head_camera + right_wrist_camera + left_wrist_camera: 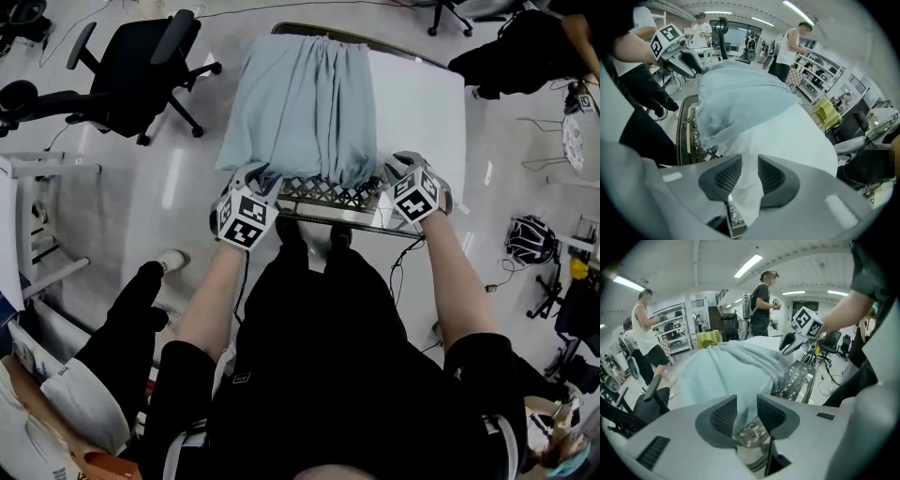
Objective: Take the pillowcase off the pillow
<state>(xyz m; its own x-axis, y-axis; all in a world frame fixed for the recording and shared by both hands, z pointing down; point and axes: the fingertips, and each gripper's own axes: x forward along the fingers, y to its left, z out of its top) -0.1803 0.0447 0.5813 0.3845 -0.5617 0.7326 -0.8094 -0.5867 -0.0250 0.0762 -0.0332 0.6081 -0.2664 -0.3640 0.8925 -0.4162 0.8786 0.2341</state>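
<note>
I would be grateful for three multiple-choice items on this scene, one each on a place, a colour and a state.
1. In the head view, on which side of the pillowcase does the bare pillow show?
A. left
B. right
C. far side

2. What colour is the pillowcase?
A. light blue
B. red
C. black

3. How is the right hand-held gripper?
A. wide open, empty
B. shut on the pillow
C. shut on blue cloth

Answers:
1 B, the white pillow lies bare to the right of the pillowcase.
2 A, all views show it light blue.
3 B, white cloth is pinched between its jaws.
</note>
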